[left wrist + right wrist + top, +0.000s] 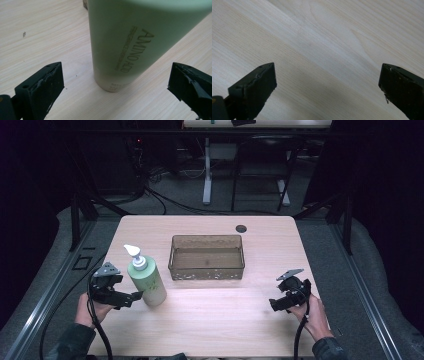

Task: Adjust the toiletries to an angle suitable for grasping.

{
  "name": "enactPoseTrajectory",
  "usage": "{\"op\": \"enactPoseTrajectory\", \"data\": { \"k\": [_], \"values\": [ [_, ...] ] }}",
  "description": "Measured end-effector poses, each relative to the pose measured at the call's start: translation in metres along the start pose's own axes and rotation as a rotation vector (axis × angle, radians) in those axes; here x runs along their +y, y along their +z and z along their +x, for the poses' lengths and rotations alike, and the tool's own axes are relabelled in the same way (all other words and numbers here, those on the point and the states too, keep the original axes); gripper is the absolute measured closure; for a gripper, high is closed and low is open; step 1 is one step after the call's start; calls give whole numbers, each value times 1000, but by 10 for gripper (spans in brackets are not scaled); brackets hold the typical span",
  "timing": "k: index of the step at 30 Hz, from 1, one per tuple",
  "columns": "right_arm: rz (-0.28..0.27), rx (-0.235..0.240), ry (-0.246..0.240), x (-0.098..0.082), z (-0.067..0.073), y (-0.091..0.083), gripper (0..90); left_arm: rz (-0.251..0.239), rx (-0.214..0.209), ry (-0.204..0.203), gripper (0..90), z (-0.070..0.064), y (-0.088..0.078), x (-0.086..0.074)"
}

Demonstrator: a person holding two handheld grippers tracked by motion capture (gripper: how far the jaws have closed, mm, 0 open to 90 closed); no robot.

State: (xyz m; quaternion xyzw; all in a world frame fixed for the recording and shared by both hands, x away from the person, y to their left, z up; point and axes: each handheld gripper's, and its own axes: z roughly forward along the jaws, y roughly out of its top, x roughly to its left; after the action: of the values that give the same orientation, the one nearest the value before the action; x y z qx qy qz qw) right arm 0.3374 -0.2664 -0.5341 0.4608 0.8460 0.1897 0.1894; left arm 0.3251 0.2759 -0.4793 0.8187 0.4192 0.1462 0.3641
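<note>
- Left gripper (136, 296) is released, jaws spread wide, nothing pinched; it sits low over the bench (210, 320), aimed at the bottle.
- Pump bottle (145, 279), pale green with a white pump head (134, 254), stands upright right in front of the left gripper, just beyond its jaw tips; from the high view, touching or a hair apart is hard to say.
- Left gripper view: bottle body (125, 42) sits between the two jaws, ahead of them, gaps on both sides, no pad contact.
- Right gripper (272, 304) also released, jaws wide over bare bench (317, 50), well apart from the bottle.
- Brown see-through bin (207, 257) sits beyond both grippers, between them, looks empty.
- Handling guess: rigid plastic, smooth, round, so likely slippery; fairly heavy if full, top-heavy and easy to tip.
- Best hold: mid-to-lower body, jaws square across the width, not the pump or neck.
- Body looks almost as wide as the jaw gap, so centre before squeezing.
- Hard to see: fill level unknown, bottle is opaque.
- Pump and bottle top cut off in the left gripper view; label partly legible, small print at the base blurred.
- Bin's contents hard to confirm through the tinted walls.
</note>
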Motion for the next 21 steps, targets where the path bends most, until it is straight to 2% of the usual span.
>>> {"op": "enactPoseTrajectory", "data": {
  "k": [3, 8, 15, 21],
  "values": [
    [3, 9, 5, 0, 0, 1, 11, -14, 10, 7, 0, -2, 0, 1],
    [7, 38, 24, -1, -2, 3, 11, -23, 3, 15, 0, -7, 3, 6],
    [9, 38, 20, -1, -3, 4, 12, -60, -2, 10, 0, -13, 5, 14],
    [8, 43, 28, -1, -4, 5, 12, -114, 26, 7, 0, -16, 5, 23]
  ]
}}
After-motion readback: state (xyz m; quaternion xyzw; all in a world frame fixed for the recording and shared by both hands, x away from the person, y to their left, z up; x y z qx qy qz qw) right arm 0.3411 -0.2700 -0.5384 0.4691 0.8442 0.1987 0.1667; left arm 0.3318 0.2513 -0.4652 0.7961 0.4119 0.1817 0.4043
